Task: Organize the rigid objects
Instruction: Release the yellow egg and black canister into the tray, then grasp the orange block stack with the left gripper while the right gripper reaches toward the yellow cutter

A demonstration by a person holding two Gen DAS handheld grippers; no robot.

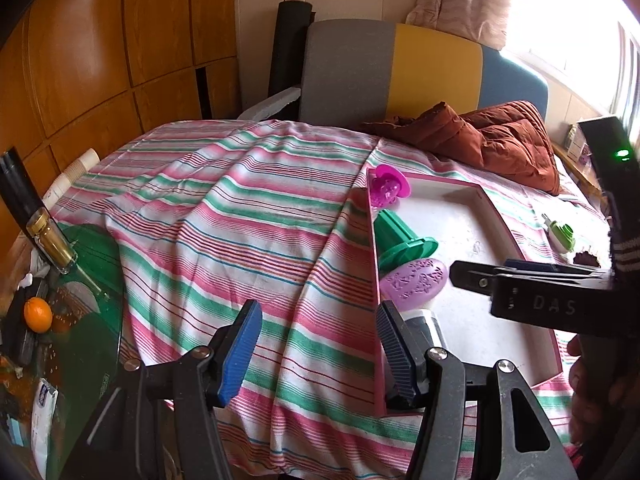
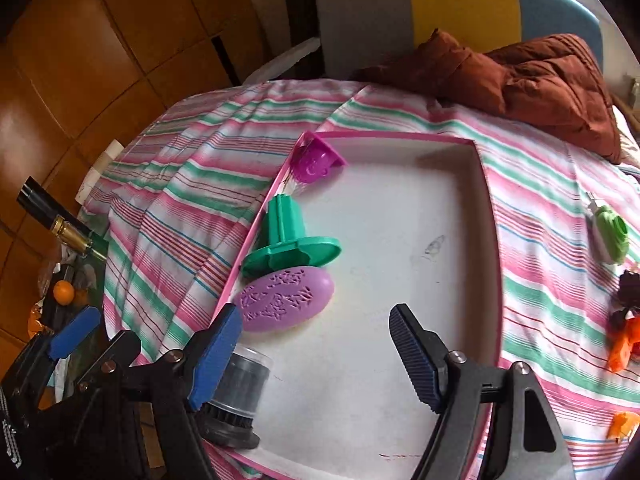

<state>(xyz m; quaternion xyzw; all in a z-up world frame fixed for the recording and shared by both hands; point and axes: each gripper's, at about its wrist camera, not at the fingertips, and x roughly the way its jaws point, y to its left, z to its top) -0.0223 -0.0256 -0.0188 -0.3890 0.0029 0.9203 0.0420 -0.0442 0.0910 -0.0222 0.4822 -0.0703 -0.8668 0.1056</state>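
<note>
A white tray with a pink rim [image 2: 400, 136] lies on the striped cloth. Along its left wall lie a magenta mould [image 2: 314, 160], a green stamp [image 2: 288, 240], a purple oval mould [image 2: 284, 300] and a black brush under a clear cap [image 2: 240, 392]. My right gripper [image 2: 316, 356] hangs open over the tray floor, nothing between its fingers. My left gripper [image 1: 318, 354] is open above bare cloth, its right finger by the tray's left wall [image 1: 374, 280]. A green-and-white piece [image 2: 608, 236], a dark piece [image 2: 630, 292] and orange pieces [image 2: 622, 348] lie on the cloth right of the tray.
A brown padded jacket [image 1: 512, 136] lies at the back right, with a grey, yellow and blue chair back [image 1: 400, 68] behind it. Left of the cloth, a glass tabletop holds a dark bottle [image 1: 44, 232], an orange [image 1: 38, 314] and stacked paper cups [image 1: 76, 172].
</note>
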